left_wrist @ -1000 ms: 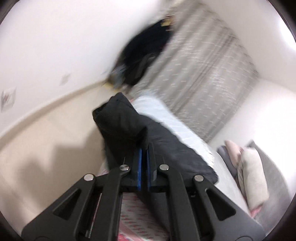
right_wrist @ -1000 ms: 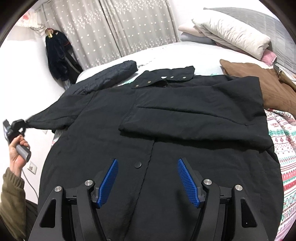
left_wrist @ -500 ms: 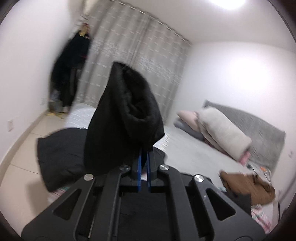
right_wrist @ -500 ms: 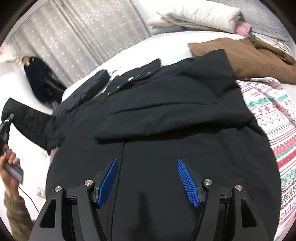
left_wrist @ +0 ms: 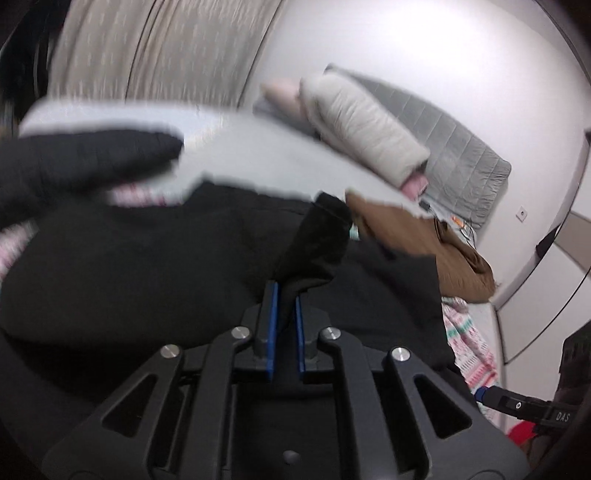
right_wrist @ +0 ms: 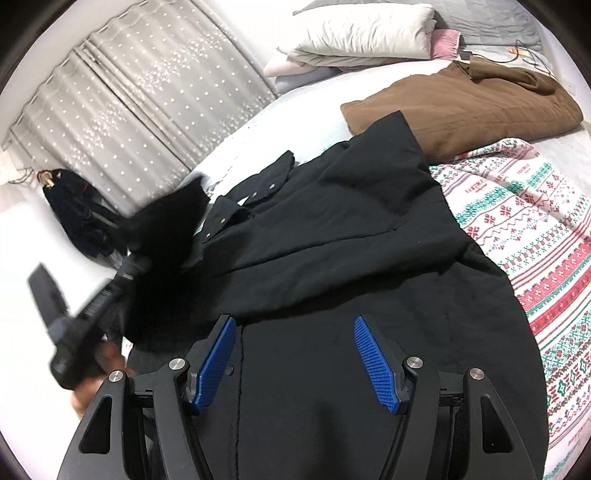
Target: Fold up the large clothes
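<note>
A large black coat (right_wrist: pixel 332 229) lies spread on the bed, front up, with one sleeve folded across its chest. My left gripper (left_wrist: pixel 285 295) is shut on the cuff of the other black sleeve (left_wrist: pixel 317 240) and holds it above the coat's body (left_wrist: pixel 147 258). In the right wrist view that sleeve (right_wrist: pixel 166 225) is lifted at the coat's left side, blurred. My right gripper (right_wrist: pixel 295 354) is open and empty, hovering over the coat's lower front.
A brown garment (right_wrist: pixel 461 99) lies at the coat's right. A patterned red, green and white blanket (right_wrist: pixel 535 240) covers the bed's right side. Pillows (right_wrist: pixel 362 33) are stacked by the grey headboard. A dark garment (right_wrist: pixel 74 206) hangs by the curtain (right_wrist: pixel 147 92).
My left gripper has swung the held sleeve from off the bed's left edge up and over onto the coat. My right gripper has stayed open over the lower front, tilting slightly.
</note>
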Motion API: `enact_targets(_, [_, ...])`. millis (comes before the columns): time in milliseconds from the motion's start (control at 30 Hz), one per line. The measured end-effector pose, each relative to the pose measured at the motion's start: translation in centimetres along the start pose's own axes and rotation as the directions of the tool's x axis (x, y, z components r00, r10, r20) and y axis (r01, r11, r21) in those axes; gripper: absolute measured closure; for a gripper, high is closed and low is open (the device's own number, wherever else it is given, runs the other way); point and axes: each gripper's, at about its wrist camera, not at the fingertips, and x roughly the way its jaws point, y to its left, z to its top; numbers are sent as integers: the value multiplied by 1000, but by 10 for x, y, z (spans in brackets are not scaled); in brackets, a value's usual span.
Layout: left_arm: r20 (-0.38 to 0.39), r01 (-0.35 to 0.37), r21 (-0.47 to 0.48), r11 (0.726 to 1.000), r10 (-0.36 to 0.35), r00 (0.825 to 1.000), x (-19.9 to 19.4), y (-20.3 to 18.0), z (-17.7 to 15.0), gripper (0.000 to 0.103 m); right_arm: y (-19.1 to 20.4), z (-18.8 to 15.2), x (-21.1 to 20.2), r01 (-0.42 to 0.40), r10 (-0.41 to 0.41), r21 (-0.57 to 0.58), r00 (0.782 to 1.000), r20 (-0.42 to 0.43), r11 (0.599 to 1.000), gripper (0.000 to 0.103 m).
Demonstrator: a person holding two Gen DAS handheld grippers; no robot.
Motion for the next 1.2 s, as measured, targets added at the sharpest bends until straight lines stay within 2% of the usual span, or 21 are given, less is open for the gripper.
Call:
enact_targets(167, [-66, 61, -37, 997, -64, 996, -8, 14, -23, 94, -7, -1, -4, 1, -1, 14, 1000, 4, 1000, 35])
enact_targets(300, [-125, 96, -71, 993, -104, 987, 2, 15, -33, 93, -9, 0, -4, 11, -11, 15, 1000, 1, 1000, 35])
enact_targets(500, [-132, 150, -104, 983, -164, 978, -13, 15, -38, 89, -12, 1, 2, 24, -24, 16, 1000, -11, 1000, 35])
enact_targets(567, [-142, 159, -101, 982, -172, 975, -11, 13, -41, 80, -12, 1, 4, 32, -32, 14, 999, -15, 999, 35])
enact_targets(600, [-152, 173, -99, 980, -186, 971, -10, 10, -43, 69, -12, 1, 5, 34, -34, 12, 999, -17, 999, 35])
enact_targets(633, [-165, 200, -98, 975, -214, 963, -8, 6, -45, 48, -12, 1, 6, 37, -37, 9, 999, -18, 999, 35])
enact_targets(700, [-178, 222, -88, 971, -235, 956, -3, -5, -49, 31, -12, 2, 9, 40, -40, 6, 999, -21, 999, 35])
enact_targets(833, [-170, 202, 10, 979, -198, 965, 1, -30, -52, 31, -10, 0, 14, 47, -47, 0, 998, -29, 999, 35])
enact_targets(900, [-153, 182, 11, 983, -178, 972, 1, -27, -49, 30, -11, -1, 15, 46, -46, 6, 998, -38, 999, 35])
enact_targets(967, [-187, 120, -3, 993, -119, 975, 6, -19, -47, 30, -13, -1, 15, 45, -45, 1, 998, -42, 999, 35])
enact_targets(1067, [-269, 81, 13, 997, -75, 960, 18, -12, -55, 30, -15, 0, 14, 49, -50, -7, 998, -43, 999, 35])
enact_targets(1200, [-271, 18, 197, 980, 37, 962, 25, -36, -75, 30, -18, 2, 19, 23, -22, 25, 998, -56, 999, 35])
